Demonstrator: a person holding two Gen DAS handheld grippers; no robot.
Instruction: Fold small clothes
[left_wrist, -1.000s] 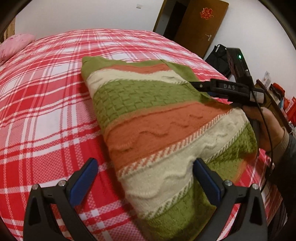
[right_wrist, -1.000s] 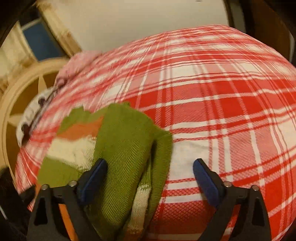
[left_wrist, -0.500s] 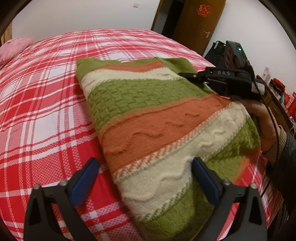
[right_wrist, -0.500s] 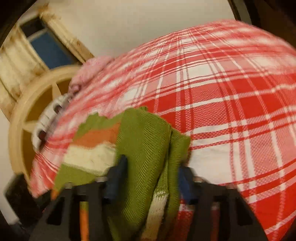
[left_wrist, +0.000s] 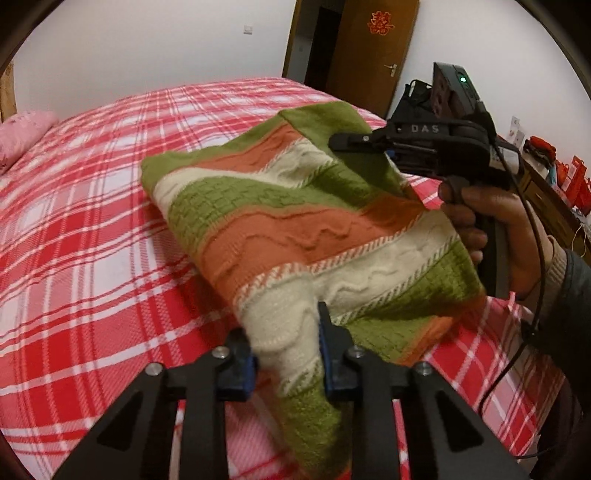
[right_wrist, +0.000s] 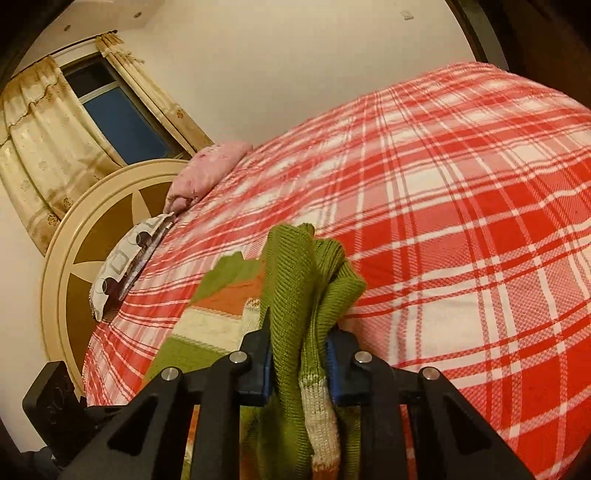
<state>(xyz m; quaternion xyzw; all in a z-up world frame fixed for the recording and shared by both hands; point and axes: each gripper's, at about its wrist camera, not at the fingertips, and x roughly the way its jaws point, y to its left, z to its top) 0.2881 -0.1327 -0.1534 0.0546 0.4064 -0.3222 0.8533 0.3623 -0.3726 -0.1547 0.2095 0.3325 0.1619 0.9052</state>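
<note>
Green, orange and cream striped knit sweater (left_wrist: 280, 221) on red-and-white plaid bedspread (left_wrist: 92, 240); pink, perhaps speckled, pillow (right_wrist: 210, 170)

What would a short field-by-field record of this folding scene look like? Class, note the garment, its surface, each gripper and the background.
Garment: striped knit sweater, green, orange and cream, partly lifted
Surface: bed with red plaid cover
Left gripper: jaws closing, pinching the near cream and green edge
Right gripper: jaws closing, bunched green knit between the pads
Background: pink pillow, round headboard, curtained window, brown door
</note>
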